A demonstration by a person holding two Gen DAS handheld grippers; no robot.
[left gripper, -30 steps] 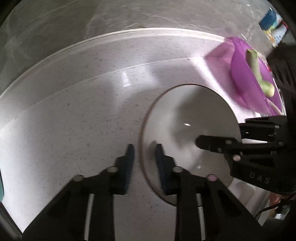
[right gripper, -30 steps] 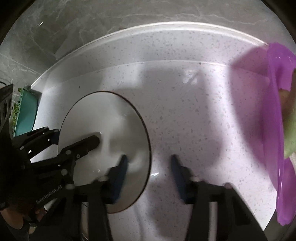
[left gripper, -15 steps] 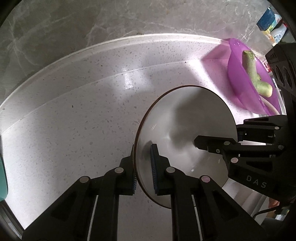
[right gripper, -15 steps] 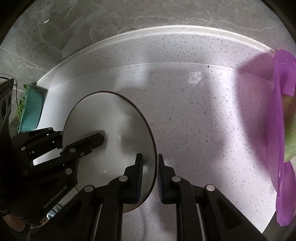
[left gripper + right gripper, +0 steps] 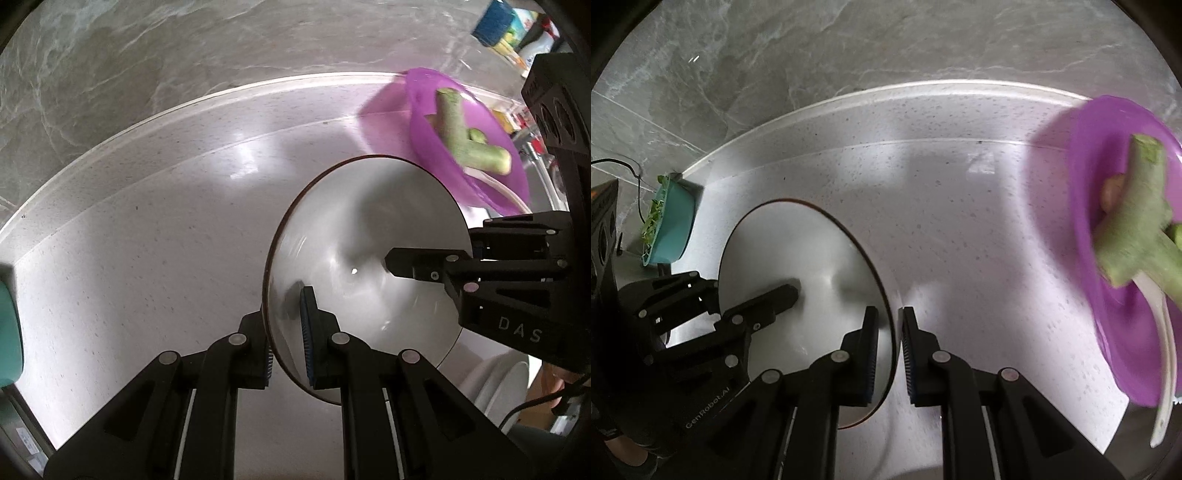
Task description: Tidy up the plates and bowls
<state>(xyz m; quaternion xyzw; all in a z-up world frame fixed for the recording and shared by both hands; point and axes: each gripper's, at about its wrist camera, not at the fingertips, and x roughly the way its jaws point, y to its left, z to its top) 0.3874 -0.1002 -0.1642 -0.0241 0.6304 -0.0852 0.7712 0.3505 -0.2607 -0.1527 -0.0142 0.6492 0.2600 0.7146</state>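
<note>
Lift step: my left gripper and right gripper clamp white plate; next, carry level, clearing purple bowl at 2 o'clock.

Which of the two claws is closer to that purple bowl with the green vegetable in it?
The right gripper. It clamps the white plate on the edge facing the purple bowl; the left gripper clamps the plate's far edge.

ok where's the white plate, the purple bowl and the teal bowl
white plate (image 5: 369,229), left wrist view, bare upper face
purple bowl (image 5: 1108,177), right wrist view, inner wall
teal bowl (image 5: 677,221), right wrist view, outer side
</note>
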